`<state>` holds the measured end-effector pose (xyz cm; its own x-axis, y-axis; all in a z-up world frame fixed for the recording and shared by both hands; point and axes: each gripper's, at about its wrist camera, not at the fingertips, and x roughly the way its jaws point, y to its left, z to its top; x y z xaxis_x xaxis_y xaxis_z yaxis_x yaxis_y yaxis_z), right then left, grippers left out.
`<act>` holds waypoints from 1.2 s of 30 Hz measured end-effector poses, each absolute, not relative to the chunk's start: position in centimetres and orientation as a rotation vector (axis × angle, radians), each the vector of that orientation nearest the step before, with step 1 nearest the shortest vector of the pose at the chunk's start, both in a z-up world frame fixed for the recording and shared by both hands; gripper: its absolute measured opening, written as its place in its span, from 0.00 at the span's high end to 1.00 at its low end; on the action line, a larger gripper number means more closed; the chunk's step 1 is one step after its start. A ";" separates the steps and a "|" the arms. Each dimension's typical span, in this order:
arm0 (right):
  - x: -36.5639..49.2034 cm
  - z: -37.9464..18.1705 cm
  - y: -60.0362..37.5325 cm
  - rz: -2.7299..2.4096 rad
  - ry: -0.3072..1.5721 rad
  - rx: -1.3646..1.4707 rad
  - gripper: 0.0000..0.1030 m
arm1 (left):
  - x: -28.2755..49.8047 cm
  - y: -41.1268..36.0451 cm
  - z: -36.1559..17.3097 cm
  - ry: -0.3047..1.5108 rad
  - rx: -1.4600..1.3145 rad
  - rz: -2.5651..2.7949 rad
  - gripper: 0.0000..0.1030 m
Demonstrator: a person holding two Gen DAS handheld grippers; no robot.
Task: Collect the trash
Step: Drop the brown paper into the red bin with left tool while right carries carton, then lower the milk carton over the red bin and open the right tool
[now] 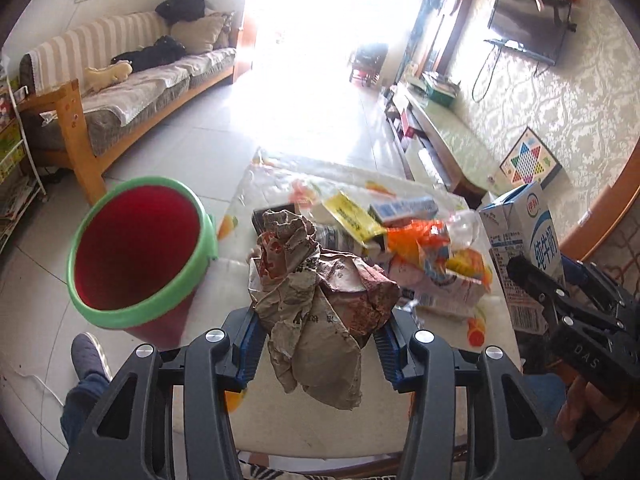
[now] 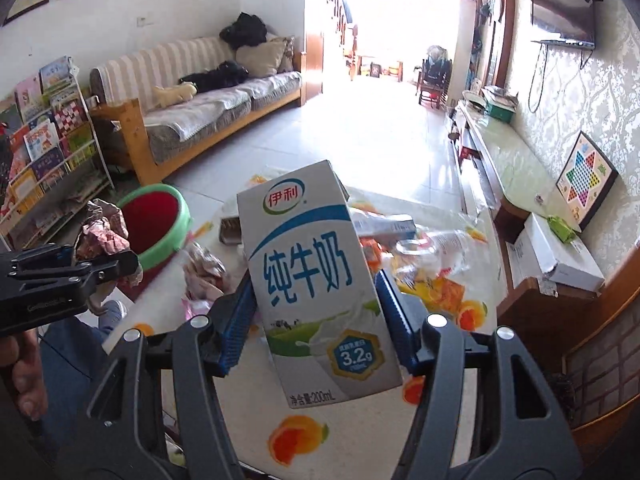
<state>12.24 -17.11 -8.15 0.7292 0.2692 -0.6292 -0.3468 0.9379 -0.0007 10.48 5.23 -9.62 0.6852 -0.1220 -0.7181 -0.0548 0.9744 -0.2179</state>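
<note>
My left gripper (image 1: 318, 316) is shut on a crumpled brown paper wrapper (image 1: 316, 300), held above the table. The wrapper (image 2: 105, 232) and that gripper (image 2: 120, 264) also show at the left of the right wrist view. My right gripper (image 2: 316, 300) is shut on a white and blue milk carton (image 2: 316, 280), lifted off the table; the carton (image 1: 520, 240) and the gripper (image 1: 524, 276) appear at the right edge of the left wrist view. A red bin with a green rim (image 1: 140, 248) stands on the floor left of the table. More trash (image 1: 400, 232) lies piled on the table.
The table (image 2: 360, 432) has a fruit-print cover. On it lie a yellow box (image 1: 352, 216), a clear plastic bottle (image 2: 436, 248) and orange wrappers (image 1: 416, 236). A sofa (image 1: 132, 88) stands at the left, a low cabinet (image 2: 516, 168) along the right wall, and a person's slippered foot (image 1: 90, 356) beside the bin.
</note>
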 end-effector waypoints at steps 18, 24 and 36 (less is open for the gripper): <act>16.6 -6.0 -2.0 0.546 0.654 -0.110 0.44 | 15.8 23.8 -10.3 0.835 -0.291 0.199 0.53; 18.1 -6.5 0.4 0.555 0.661 -0.115 0.44 | 16.9 25.2 -11.3 0.828 -0.299 0.224 0.18; 20.9 -9.2 6.2 0.637 0.736 -0.098 0.44 | 12.0 27.3 -10.5 0.761 -0.358 0.372 0.08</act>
